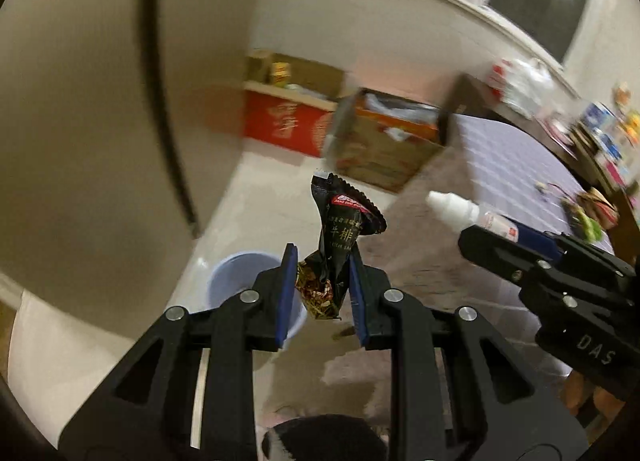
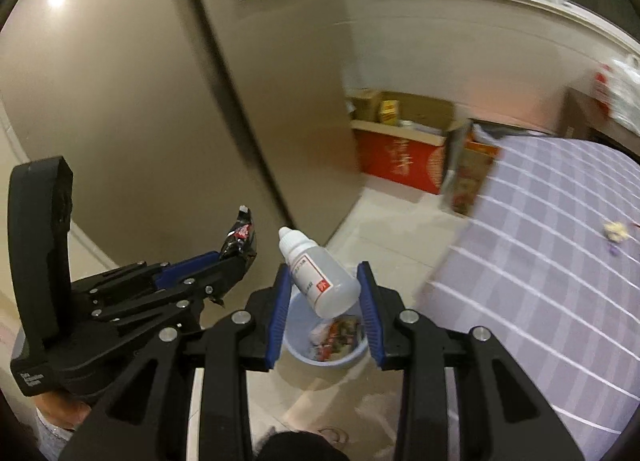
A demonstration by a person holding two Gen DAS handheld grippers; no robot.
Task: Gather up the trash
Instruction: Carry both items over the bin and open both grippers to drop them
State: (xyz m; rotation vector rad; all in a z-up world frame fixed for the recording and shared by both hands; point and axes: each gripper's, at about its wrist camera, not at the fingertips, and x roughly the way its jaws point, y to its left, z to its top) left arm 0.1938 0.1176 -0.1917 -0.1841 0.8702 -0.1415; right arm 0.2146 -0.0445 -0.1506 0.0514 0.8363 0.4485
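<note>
We hold a black wrapper (image 1: 340,237) clenched in our left gripper (image 1: 323,293) and a white bottle (image 2: 320,277) in our right gripper (image 2: 325,309), both above the blue bin (image 2: 304,357).

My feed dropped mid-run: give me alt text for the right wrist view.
The right gripper holds a small white dropper bottle above a blue bin of trash on the floor. At left, the left gripper grips a black snack wrapper; a checked tablecloth is at right.

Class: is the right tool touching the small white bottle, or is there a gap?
Touching. In the right wrist view, both blue pads of the right tool press the white dropper bottle's sides, holding it above the blue bin.
</note>
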